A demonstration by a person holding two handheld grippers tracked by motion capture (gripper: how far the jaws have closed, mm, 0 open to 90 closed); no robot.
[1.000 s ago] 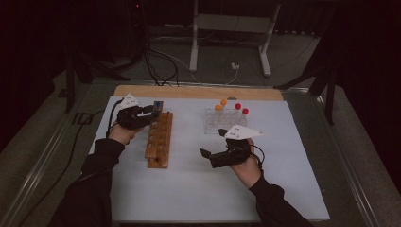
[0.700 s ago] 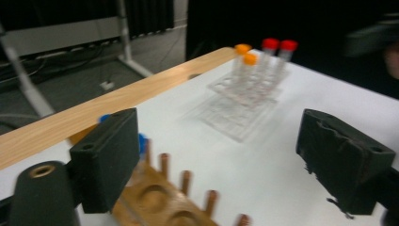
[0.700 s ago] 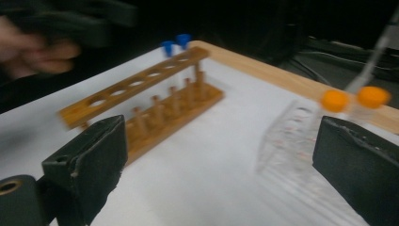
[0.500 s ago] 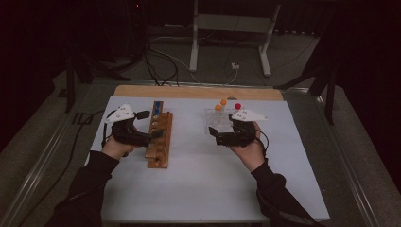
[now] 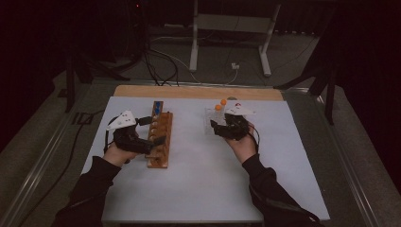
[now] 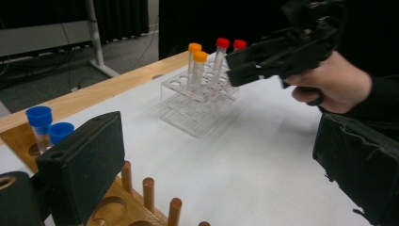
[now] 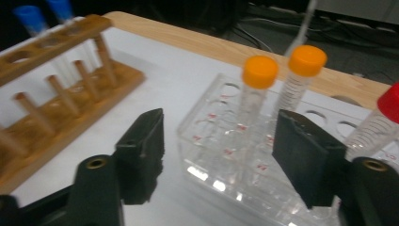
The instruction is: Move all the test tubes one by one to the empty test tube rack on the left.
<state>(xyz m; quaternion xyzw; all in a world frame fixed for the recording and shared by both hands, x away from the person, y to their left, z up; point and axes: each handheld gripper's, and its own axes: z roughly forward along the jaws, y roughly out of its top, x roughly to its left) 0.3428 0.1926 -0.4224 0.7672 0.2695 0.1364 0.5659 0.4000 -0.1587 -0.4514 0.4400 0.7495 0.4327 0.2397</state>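
Observation:
My left gripper [image 5: 153, 131] hangs over the wooden rack [image 5: 160, 142], open, having opened wide a moment ago; in its own view the jaws [image 6: 221, 169] hold nothing. Two blue-capped tubes [image 6: 40, 120] stand at the rack's far end. My right gripper [image 5: 216, 128] reaches the near left corner of the clear plastic rack [image 5: 210, 124]. Its jaws [image 7: 225, 155] have just been closing and still stand apart, with the rack's corner [image 7: 226, 141] between them and an orange-capped tube [image 7: 256, 89] just ahead; the pads touch nothing. A second orange-capped tube [image 7: 303, 80] and a red-capped one [image 7: 390, 106] stand behind.
Both racks sit on a white sheet [image 5: 203, 175] over a wooden tabletop [image 5: 198, 91]. Cables [image 5: 161, 61] and a metal stand [image 5: 227, 42] lie on the floor beyond the far edge. From the left gripper view, the right hand [image 6: 329, 84] is beside the clear rack.
The right hand moved away from me to the clear rack and its jaws narrowed. The left hand drew back from the blue-capped tubes at the wooden rack's far end with jaws wider.

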